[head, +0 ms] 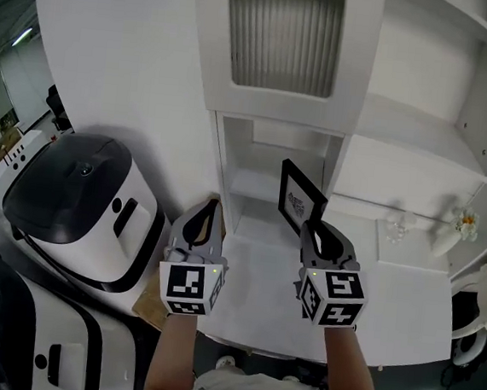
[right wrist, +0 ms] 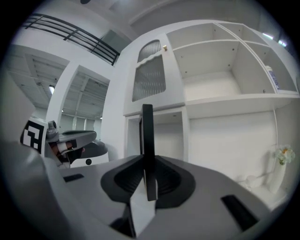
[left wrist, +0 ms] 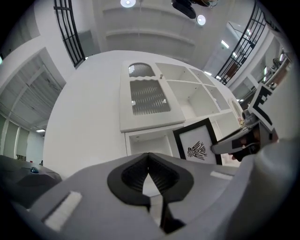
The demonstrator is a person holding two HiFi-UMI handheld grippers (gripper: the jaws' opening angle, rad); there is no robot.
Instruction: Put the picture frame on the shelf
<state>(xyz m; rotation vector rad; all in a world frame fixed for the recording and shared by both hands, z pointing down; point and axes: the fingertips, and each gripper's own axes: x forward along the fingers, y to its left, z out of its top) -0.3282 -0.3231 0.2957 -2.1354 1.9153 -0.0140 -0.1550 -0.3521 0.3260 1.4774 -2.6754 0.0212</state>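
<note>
The picture frame [head: 300, 200] is black with a white print of a dark bird-like figure. It is held upright in the air in front of the white shelf unit [head: 354, 115], near its low open compartment [head: 266, 183]. My right gripper [head: 319, 231] is shut on the frame's lower edge. The right gripper view has the frame [right wrist: 148, 140] edge-on between the jaws of the right gripper [right wrist: 148, 161]. My left gripper [head: 203, 220] hovers to the left, shut and empty. From the left gripper [left wrist: 149, 155], the frame [left wrist: 199, 143] faces me, with the right gripper [left wrist: 248, 137] beside it.
A ribbed-glass cabinet door [head: 282, 32] sits above the low compartment. Wider open shelves [head: 419, 155] lie to the right. A small vase with flowers [head: 456, 229] and a glass piece [head: 397, 228] stand on the white counter [head: 405, 291]. Black-and-white machines [head: 80, 204] stand at left.
</note>
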